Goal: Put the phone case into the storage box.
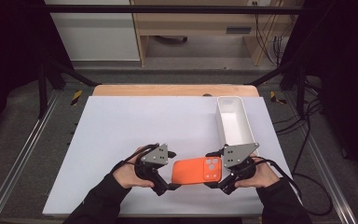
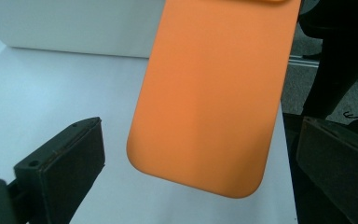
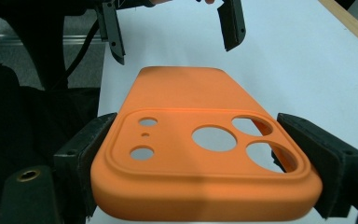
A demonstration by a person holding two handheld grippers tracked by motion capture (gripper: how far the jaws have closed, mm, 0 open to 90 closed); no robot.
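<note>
An orange phone case (image 1: 197,171) with its camera cut-outs toward the right hangs just over the white table sheet (image 1: 135,126) near the front edge. My right gripper (image 1: 216,170) is shut on its camera end; in the right gripper view both pads press the sides of the case (image 3: 186,93), with my right gripper (image 3: 203,140) around the raised camera frame. My left gripper (image 1: 168,171) stands open at the plain end. In the left gripper view its jaws sit wide on either side of the case (image 2: 209,93), apart from it; my left gripper (image 2: 198,126) holds nothing.
A long white tray (image 1: 235,119) stands at the right back of the sheet, close behind my right hand. The sheet's front edge lies just below both hands. Metal rails run along both sides of the table, with cables on the floor at the right.
</note>
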